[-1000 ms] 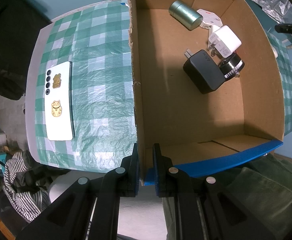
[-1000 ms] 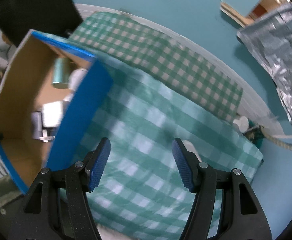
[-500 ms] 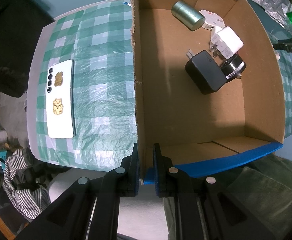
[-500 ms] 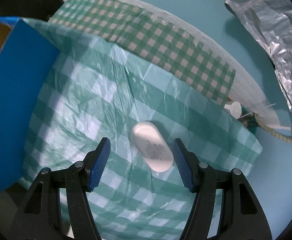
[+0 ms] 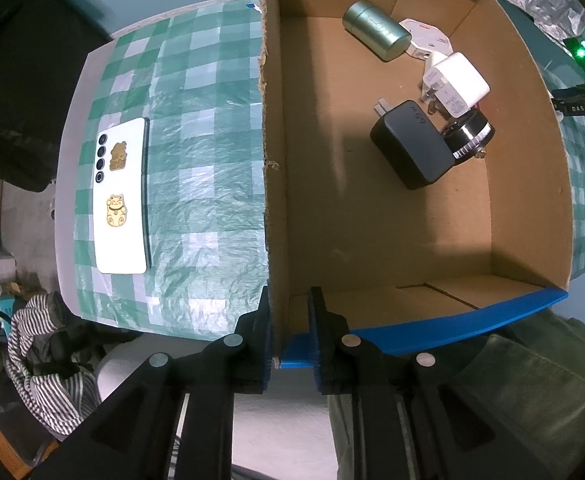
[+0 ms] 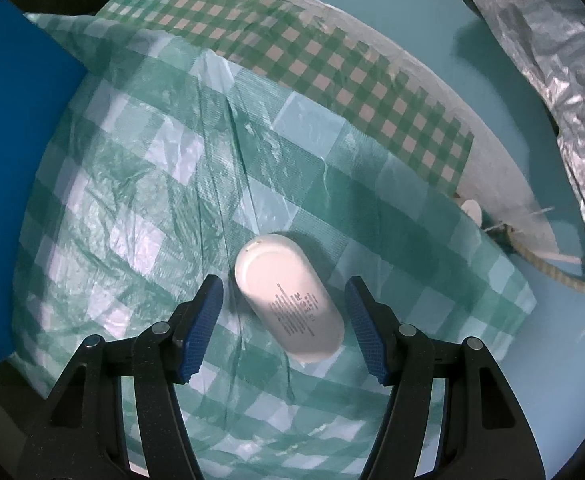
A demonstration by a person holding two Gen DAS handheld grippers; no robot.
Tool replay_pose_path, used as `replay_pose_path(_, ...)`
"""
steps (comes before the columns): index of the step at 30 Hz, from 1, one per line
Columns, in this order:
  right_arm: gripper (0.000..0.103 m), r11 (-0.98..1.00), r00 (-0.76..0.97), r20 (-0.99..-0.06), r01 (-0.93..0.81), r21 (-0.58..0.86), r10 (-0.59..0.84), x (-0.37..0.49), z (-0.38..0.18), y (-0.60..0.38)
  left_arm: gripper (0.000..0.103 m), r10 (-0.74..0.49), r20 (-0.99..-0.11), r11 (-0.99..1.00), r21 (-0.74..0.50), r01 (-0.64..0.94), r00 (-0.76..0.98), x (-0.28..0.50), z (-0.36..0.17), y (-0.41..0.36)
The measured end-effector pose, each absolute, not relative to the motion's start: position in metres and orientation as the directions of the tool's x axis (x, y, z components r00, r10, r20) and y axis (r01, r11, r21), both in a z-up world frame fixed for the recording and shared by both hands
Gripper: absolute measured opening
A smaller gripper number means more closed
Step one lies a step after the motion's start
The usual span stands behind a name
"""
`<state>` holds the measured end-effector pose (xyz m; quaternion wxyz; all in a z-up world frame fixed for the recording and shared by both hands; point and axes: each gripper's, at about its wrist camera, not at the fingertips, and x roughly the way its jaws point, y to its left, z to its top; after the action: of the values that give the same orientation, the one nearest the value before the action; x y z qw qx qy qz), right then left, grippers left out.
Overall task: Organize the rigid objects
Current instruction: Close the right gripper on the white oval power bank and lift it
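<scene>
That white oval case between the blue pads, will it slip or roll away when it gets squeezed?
The white oval case looks like smooth, glossy plastic, so it may slide a little. Its rounded ends and its slant across the closing right tool could make it twist as the pads meet it. It lies flat on the crinkled checked cloth, so rolling seems unlikely. It looks rigid.

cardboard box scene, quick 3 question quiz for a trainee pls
1. True or false: the left gripper is clamped on a wall of the cardboard box.
2. Which lies outside the box on the checked cloth? A) black charger B) white phone C) green cylinder
3. What sits between the right gripper's closing jaws, and do the pads touch it yet?

Key:
1. True.
2. B, the white phone; the black charger and green cylinder are in the box.
3. A white oval case; not touching yet.
</scene>
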<state>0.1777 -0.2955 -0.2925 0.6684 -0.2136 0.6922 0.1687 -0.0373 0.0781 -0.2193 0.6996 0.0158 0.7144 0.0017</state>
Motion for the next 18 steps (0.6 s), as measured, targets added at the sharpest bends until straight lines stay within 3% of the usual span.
replay_pose_path(8,0.037,0.894,-0.068,-0.997,-0.449,-0.001,-0.035,0.1797,-0.2985,-0.3003,0.015,0.021,-1.000,1.000,0.020,0.022,-0.021,-0.0368,-0.2191,0.0784)
replay_pose_path(18,0.037,0.931,-0.096,-0.995,-0.364,0.025,-0.011,0.1748,-0.2941,-0.2986,0.015,0.017,-1.000,0.999,0.016,0.033,-0.017,-0.0338,-0.2180,0.0762)
